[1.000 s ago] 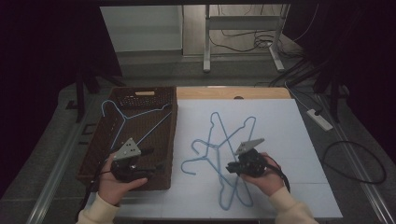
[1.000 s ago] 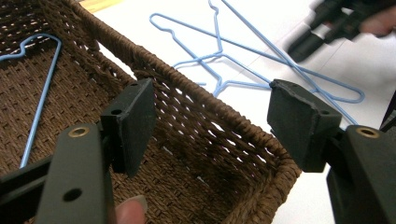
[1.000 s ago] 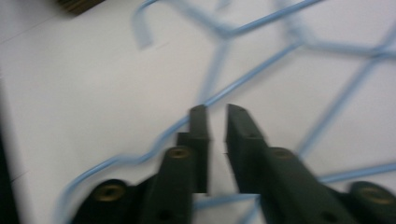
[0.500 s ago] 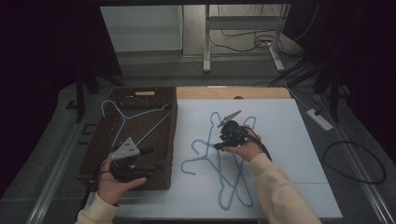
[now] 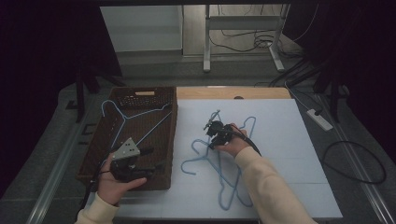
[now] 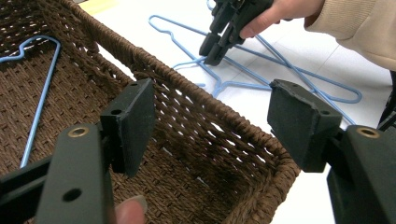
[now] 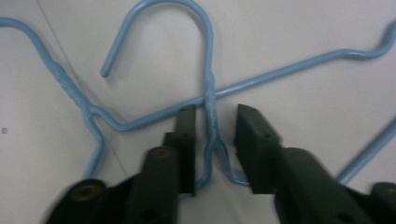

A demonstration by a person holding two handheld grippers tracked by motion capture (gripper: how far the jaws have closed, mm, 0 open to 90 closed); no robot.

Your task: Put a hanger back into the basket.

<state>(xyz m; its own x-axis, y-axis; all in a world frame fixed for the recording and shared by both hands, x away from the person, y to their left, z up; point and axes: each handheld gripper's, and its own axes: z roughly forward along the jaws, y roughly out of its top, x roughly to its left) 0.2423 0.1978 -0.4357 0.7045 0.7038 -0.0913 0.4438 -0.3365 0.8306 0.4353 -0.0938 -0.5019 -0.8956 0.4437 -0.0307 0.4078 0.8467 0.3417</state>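
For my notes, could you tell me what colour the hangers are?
Light blue hangers, best in the right gripper view.

We can't see the hanger pile point(image 5: 219, 163) fully — the sleeve point(image 5: 268, 186) covers part, and wires merge in the high view.

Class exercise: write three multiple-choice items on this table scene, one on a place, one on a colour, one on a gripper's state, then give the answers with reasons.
1. Where does the left hand-held gripper sit?
A. over the near end of the wicker basket
B. on the power strip
C. on the floor

2. What colour are the wire hangers on the white table?
A. red
B. light blue
C. black

3. How do the jaws of the right hand-held gripper stand?
A. shut on a hook
B. open, one each side of a hanger's twisted neck
C. open over bare table

Answers: 1 A, the high view shows it above the basket's near end. 2 B, every wire is light blue. 3 B, the right gripper view shows gaps on both sides of the neck.
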